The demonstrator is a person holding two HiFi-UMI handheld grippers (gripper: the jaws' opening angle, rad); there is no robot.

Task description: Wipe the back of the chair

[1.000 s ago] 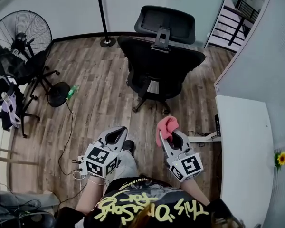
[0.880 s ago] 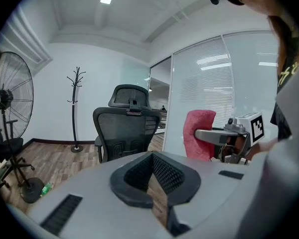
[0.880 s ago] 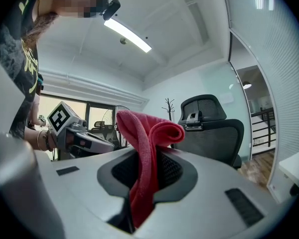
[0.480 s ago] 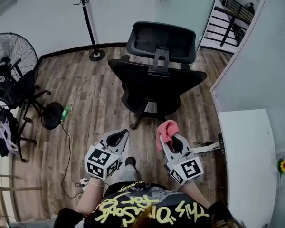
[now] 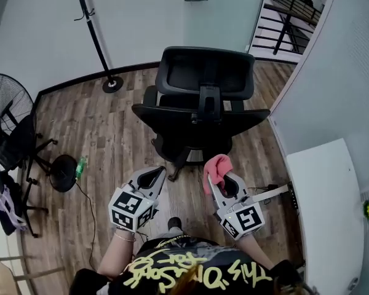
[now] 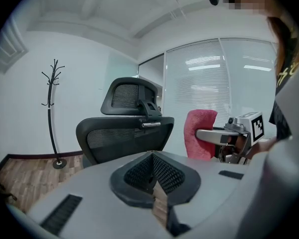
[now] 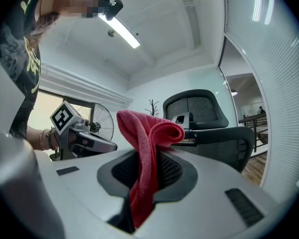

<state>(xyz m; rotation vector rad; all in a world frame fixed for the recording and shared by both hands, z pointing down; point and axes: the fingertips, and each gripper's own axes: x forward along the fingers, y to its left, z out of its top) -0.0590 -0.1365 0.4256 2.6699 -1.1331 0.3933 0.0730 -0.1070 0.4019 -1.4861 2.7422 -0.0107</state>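
Observation:
A black mesh office chair (image 5: 200, 118) stands ahead with its back (image 5: 197, 123) turned toward me and its headrest (image 5: 204, 71) behind. My right gripper (image 5: 219, 172) is shut on a pink cloth (image 5: 216, 168), just short of the chair back's lower edge. The cloth (image 7: 145, 153) sticks up folded between the jaws, with the chair (image 7: 209, 128) beyond. My left gripper (image 5: 150, 177) is shut and holds nothing, a little left of the chair base. In the left gripper view the chair back (image 6: 124, 138) and the cloth (image 6: 199, 133) show ahead.
A coat stand (image 5: 95, 39) rises at the back left wall. A floor fan (image 5: 6, 128) and a small round base (image 5: 63, 165) sit left, with a cable along the wooden floor. A white desk (image 5: 329, 208) and a glass partition bound the right side.
The chair has come closer to both grippers as I moved forward. The fan slid toward the left edge. Both grippers keep their pose, the cloth still held.

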